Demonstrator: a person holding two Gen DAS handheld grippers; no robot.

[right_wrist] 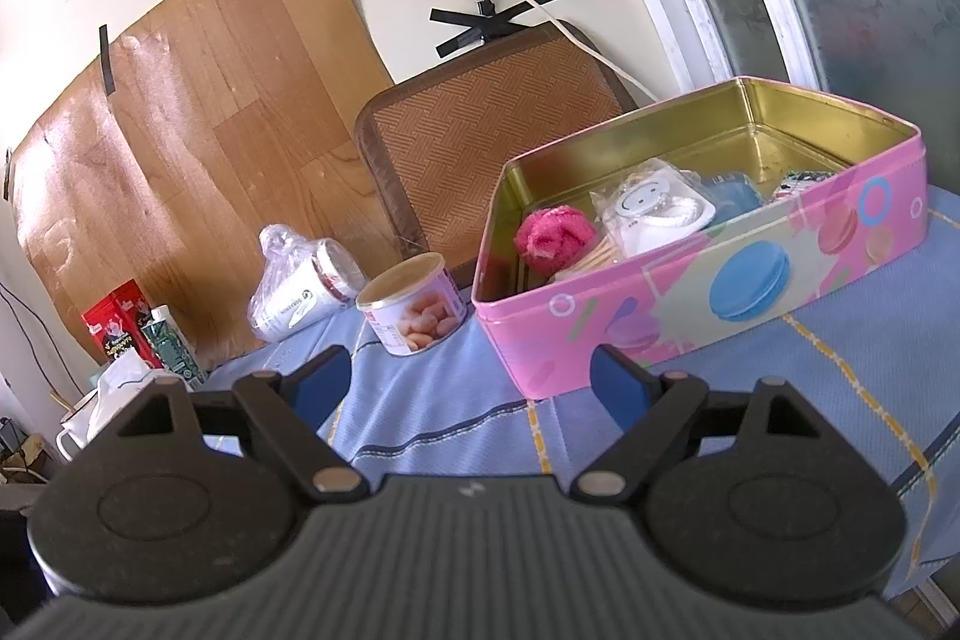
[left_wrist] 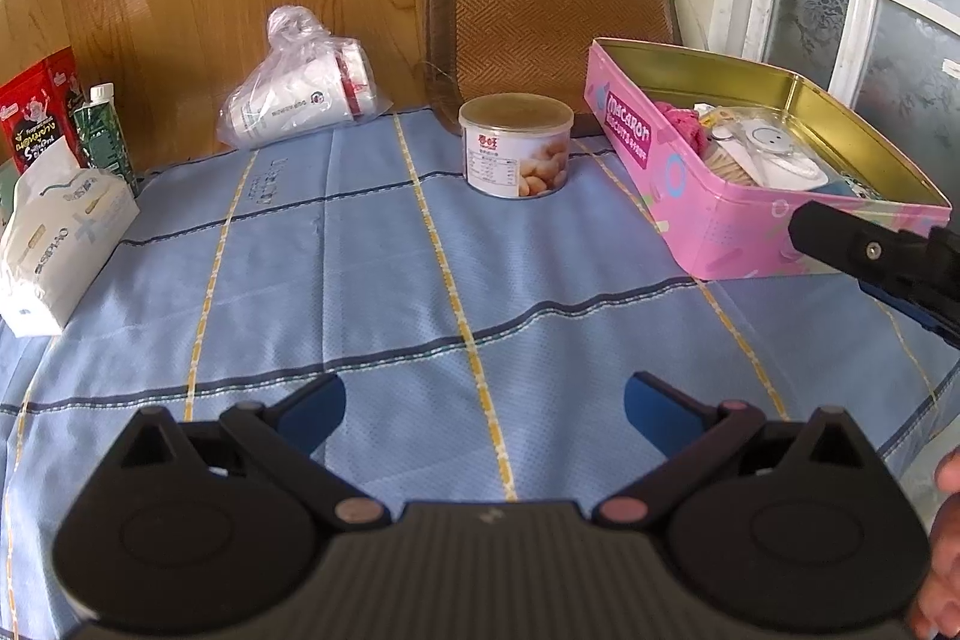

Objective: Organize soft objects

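The left gripper [left_wrist: 485,403] was held low over the blue checked tablecloth [left_wrist: 372,280] with its blue-padded fingers spread wide and nothing between them; the right gripper [right_wrist: 471,379] was likewise spread and empty, hovering just short of the near corner of the pink macaron tin [right_wrist: 690,304]. The tin stood open, lid absent, on the right side of the table. Inside it, against the left end wall, lay a pink fluffy ball [right_wrist: 555,232], the clearest soft item in sight; beside it sat a white packaged item with coiled cord [right_wrist: 651,211], a bundle of pale sticks, and something blue further along that could not be identified. The ball appeared loosely knitted or tufted, bright magenta and roughly round. In my judgement it would be very light, would compress readily and would not slip; a pinch across its middle from above would be the soundest hold, though the tin wall close beside it leaves little room for one finger. A white tissue pack [left_wrist: 54,232] lay at the left edge of the cloth, well apart from the tin; also soft, it would likely crush if squeezed hard. A bagged stack of paper cups [left_wrist: 300,91] and a snack can [left_wrist: 516,145] stood at the far side.
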